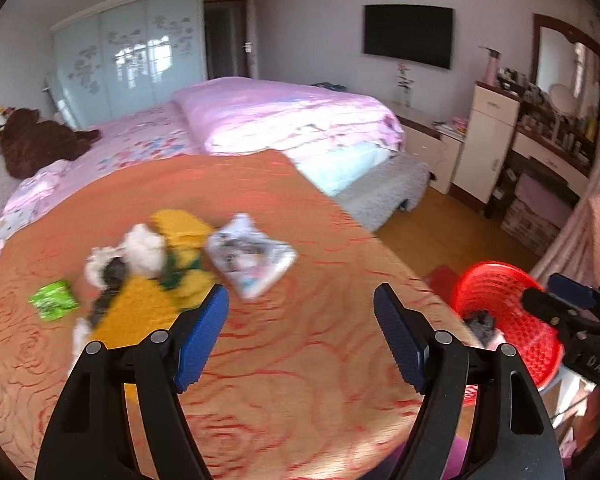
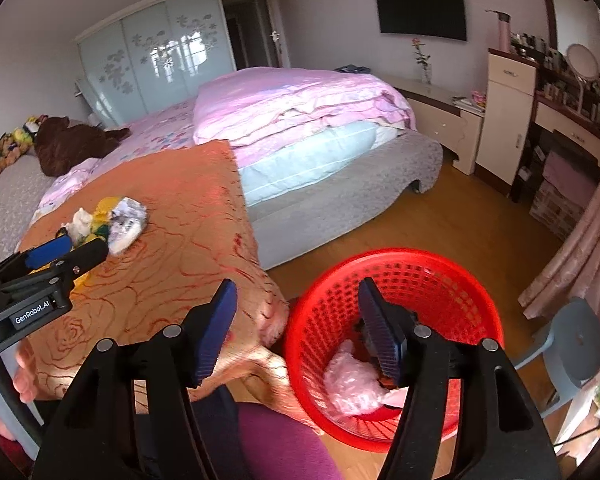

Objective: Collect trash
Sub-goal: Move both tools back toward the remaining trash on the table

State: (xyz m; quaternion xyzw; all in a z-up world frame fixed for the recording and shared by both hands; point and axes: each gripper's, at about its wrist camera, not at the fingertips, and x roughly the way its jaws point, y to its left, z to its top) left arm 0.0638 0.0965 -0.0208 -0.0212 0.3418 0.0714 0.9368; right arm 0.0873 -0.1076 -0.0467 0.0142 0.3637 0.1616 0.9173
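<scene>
Both grippers were released and held nothing: the right gripper [image 2: 296, 328] hung above the red basket [image 2: 452, 276], the left gripper [image 1: 300, 336] near the trash pile [image 1: 168, 256] on the desk [image 1: 300, 380].

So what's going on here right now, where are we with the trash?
A person holds both grippers, and both are empty. The right gripper hangs open over the red basket, which already has pink plastic in it. The left gripper is open, facing the litter pile on the orange cloth.
</scene>
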